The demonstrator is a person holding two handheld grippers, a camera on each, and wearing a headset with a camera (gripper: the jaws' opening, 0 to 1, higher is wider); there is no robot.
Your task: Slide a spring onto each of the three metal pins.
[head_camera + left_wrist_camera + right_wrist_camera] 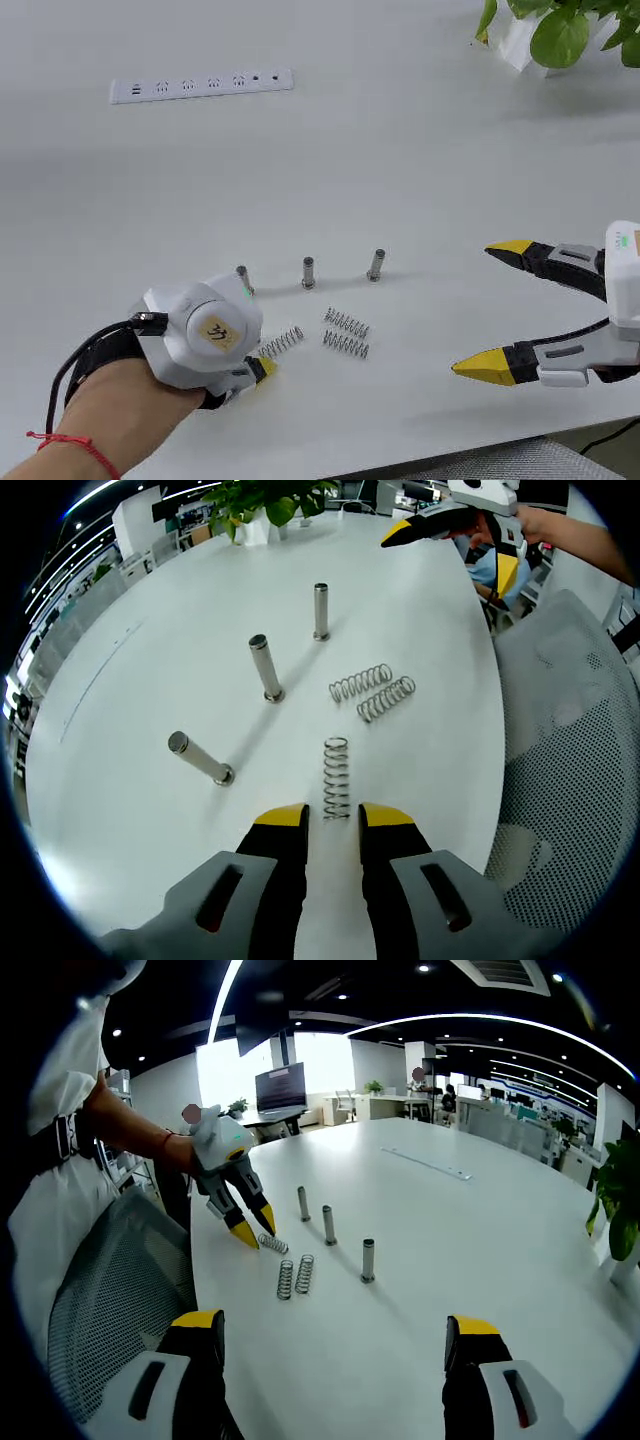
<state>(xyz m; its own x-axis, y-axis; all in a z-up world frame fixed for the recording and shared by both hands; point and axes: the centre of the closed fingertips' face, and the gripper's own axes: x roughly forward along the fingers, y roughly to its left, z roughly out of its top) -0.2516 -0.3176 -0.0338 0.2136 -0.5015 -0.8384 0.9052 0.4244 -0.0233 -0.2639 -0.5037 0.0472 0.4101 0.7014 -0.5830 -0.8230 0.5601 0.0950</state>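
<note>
The left tool [332,815] rises from the bottom centre of the left gripper view. Its yellow tips stand a narrow gap apart, straddling the near end of the nearest spring [336,777] without visibly pressing it. That spring lies flat on the desk [120,810], its long axis running straight up the frame in line with the jaws. Closing on the spring's end looks to be the step in hand. In the head view the hand holds this tool low at lower left, nose angled toward frame right.

Up and left of the spring stands the near pin [200,759], then the middle pin [265,667] and the far pin [320,610], all bare. The lifted spring would have to swing left to reach one. Right of centre, the two other springs [362,682] lie side by side.

The right tool [472,308], at the head view's right edge, is spread wide, holds nothing, and is well apart from the springs. The left tool is clearly the nearer.
</note>
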